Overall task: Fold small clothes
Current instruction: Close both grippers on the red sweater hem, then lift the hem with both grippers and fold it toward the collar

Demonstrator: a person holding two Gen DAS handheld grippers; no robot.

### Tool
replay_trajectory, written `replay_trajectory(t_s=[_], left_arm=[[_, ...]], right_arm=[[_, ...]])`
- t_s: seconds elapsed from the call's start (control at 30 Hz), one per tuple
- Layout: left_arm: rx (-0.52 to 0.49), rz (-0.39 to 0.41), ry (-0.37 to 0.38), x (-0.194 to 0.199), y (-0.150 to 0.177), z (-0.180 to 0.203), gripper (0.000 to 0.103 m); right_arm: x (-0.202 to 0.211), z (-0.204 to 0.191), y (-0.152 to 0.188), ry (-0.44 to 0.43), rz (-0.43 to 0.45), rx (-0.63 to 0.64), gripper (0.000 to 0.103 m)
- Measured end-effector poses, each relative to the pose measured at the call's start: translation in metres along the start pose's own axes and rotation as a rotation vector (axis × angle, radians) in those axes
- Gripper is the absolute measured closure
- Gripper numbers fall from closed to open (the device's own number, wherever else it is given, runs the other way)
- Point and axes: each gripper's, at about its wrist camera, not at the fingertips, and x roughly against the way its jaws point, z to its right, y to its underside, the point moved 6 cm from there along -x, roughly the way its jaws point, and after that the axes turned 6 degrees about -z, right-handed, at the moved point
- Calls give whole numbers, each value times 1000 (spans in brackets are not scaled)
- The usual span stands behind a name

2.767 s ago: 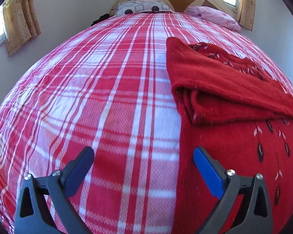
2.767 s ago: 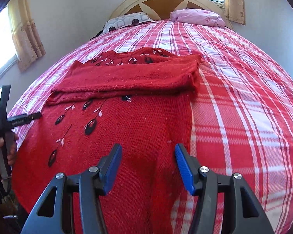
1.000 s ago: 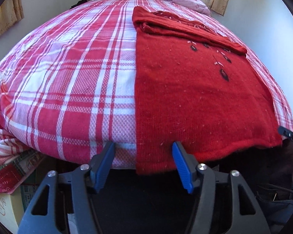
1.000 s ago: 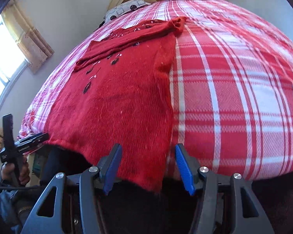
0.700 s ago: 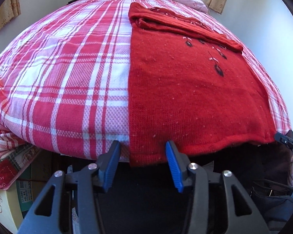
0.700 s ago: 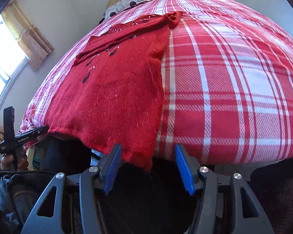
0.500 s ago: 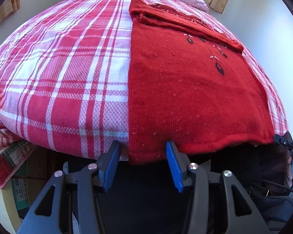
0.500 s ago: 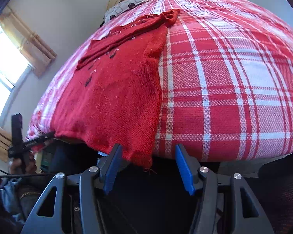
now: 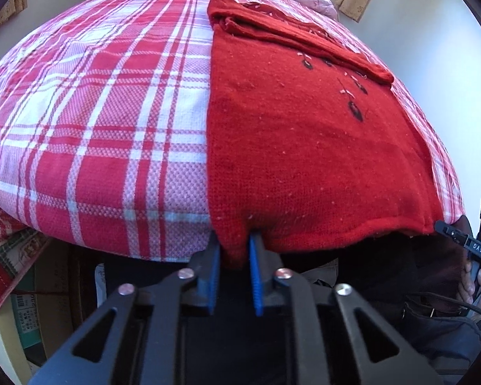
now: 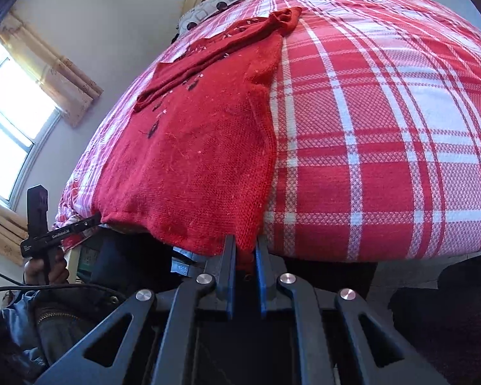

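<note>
— Sweater (image 9: 304,147), red knit, lies flat on the plaid bedspread (image 9: 112,112), its hem hanging just over the bed's near edge. How far along would you say it is?

— Partway, I'd judge. Both sleeves (image 9: 291,35) are already folded across the chest near the collar end. The long body remains to be folded.

— And the grippers?

— The left gripper (image 9: 234,253) has closed its blue pads (image 9: 255,276) on the hem's left corner; the right gripper (image 10: 244,253) pinches the right corner the same way. Both jaws look narrow, with cloth between them.

— So the next move?

— Probably carrying the hem up toward the sleeves, though that's a guess.

— What's the fabric like?

— Soft, slightly fuzzy knit flecked with lint, small dark leaf motifs (image 9: 354,109) stitched on the front. It should drape limply. The bedspread is a woven red-and-white check, domed by the lens. Pillows (image 10: 215,6) sit by the headboard.
</note>
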Motion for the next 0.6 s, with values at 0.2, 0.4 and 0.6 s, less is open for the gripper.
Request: replay_trajectory(t_s=[0.2,0.4,0.6], left_arm=[[-21,19,-4,16,0,5,94],[-33,98,45,36,-8,5,96],[0,118,112,43,-16,0,96]], right_arm=[[10,-11,-2,-22,25,40,94],[21,-8,-6,-114,66,-12,94],[34,-15,-11,-217,111,-31,95]])
